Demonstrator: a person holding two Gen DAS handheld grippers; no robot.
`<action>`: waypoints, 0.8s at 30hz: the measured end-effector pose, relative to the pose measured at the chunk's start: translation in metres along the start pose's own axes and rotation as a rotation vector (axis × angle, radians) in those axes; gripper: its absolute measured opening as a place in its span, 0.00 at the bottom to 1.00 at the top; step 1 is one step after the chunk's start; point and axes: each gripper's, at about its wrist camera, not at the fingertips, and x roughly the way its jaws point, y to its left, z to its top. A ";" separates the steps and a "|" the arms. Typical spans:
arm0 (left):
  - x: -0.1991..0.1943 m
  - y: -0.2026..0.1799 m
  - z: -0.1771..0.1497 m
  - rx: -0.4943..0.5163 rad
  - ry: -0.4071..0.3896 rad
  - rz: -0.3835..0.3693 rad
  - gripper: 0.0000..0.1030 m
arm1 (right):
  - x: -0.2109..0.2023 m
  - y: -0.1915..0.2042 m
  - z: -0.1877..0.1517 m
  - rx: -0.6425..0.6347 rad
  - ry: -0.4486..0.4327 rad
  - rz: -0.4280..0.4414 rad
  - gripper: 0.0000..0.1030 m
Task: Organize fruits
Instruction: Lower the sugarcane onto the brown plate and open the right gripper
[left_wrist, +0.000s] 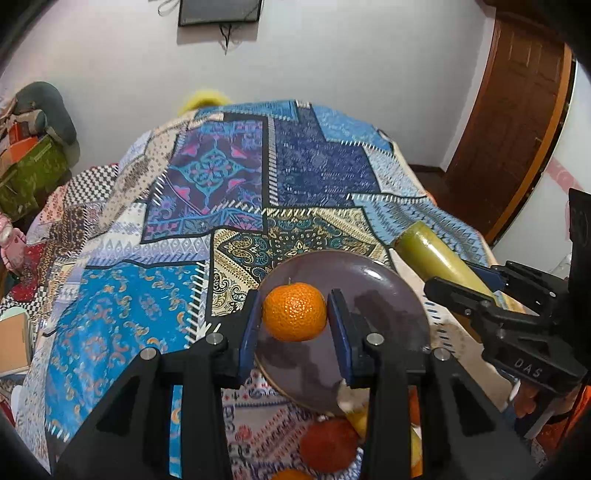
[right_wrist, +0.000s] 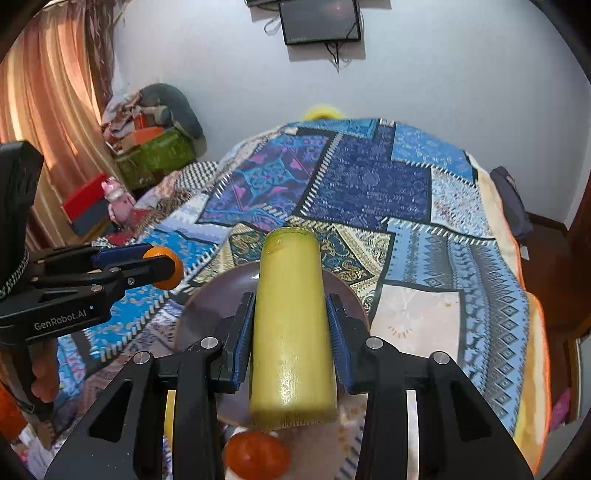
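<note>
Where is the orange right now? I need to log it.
The orange sits between the left gripper fingers, above the purple plate; the right wrist view shows it at left.

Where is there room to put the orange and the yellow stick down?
The purple plate looks bare under the orange and the yellow-green stalk. The patterned quilt beyond the plate, up to the wall, is open too. It is crowded near the camera, where the red fruit and others lie.

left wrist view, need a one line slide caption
Left gripper holds an orange above a purple plate; right gripper grips a yellow-green stalk.
</note>
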 end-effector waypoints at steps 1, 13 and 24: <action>0.006 0.001 0.001 0.002 0.012 -0.004 0.35 | 0.005 -0.002 0.000 0.001 0.010 -0.002 0.34; 0.078 0.010 0.006 0.012 0.153 -0.030 0.35 | 0.067 -0.015 -0.001 -0.008 0.149 -0.014 0.34; 0.094 0.004 0.007 0.043 0.188 -0.032 0.36 | 0.087 -0.016 -0.006 -0.025 0.221 -0.013 0.34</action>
